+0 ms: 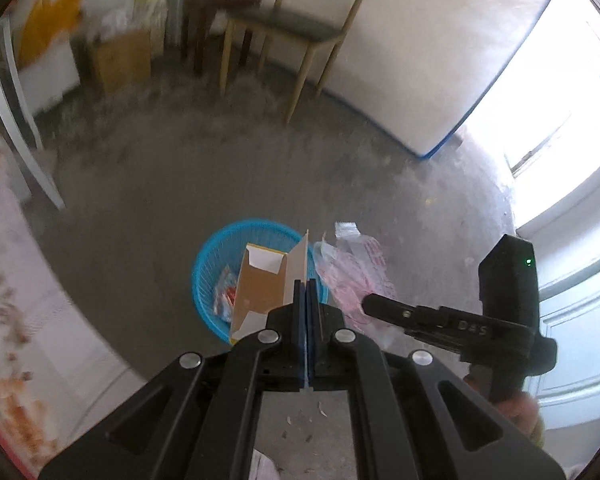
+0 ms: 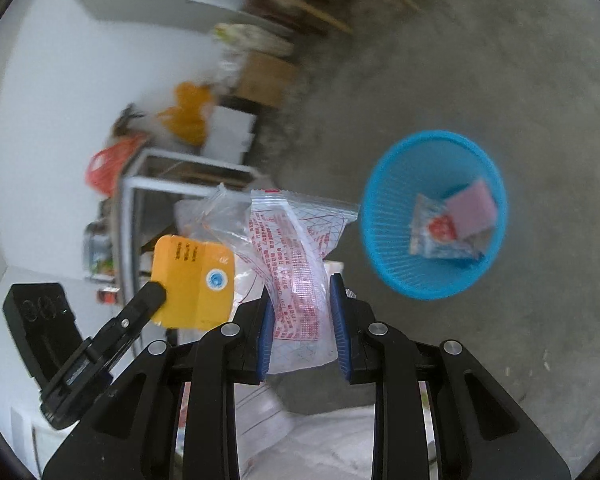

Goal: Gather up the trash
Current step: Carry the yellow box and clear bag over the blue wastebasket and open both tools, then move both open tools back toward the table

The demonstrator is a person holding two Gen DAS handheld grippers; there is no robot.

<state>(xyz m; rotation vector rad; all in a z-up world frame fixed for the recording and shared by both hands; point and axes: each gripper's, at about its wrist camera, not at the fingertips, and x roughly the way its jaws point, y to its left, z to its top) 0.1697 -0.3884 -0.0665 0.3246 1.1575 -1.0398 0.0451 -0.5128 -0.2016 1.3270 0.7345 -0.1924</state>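
Observation:
My left gripper (image 1: 305, 285) is shut on the edge of a flattened yellow cardboard box (image 1: 260, 292), which hangs just above a blue mesh basket (image 1: 208, 268) on the concrete floor. My right gripper (image 2: 302, 304) is shut on a crumpled clear plastic bag with red print (image 2: 296, 248). In the left wrist view that bag (image 1: 356, 276) hangs to the right of the basket, with the right gripper (image 1: 384, 308) behind it. From the right wrist, the basket (image 2: 388, 248) lies ahead to the right and holds a wrapper (image 2: 440, 232) and a pink card (image 2: 472, 208). The yellow box (image 2: 194, 284) shows at the left.
A wooden chair (image 1: 300, 36) and a dark stool (image 1: 216, 24) stand against the far wall, with a cardboard carton (image 1: 120, 60) beside them. A white table leg (image 1: 16, 120) rises at the left. A metal-framed table (image 2: 172, 184) with clutter shows in the right wrist view.

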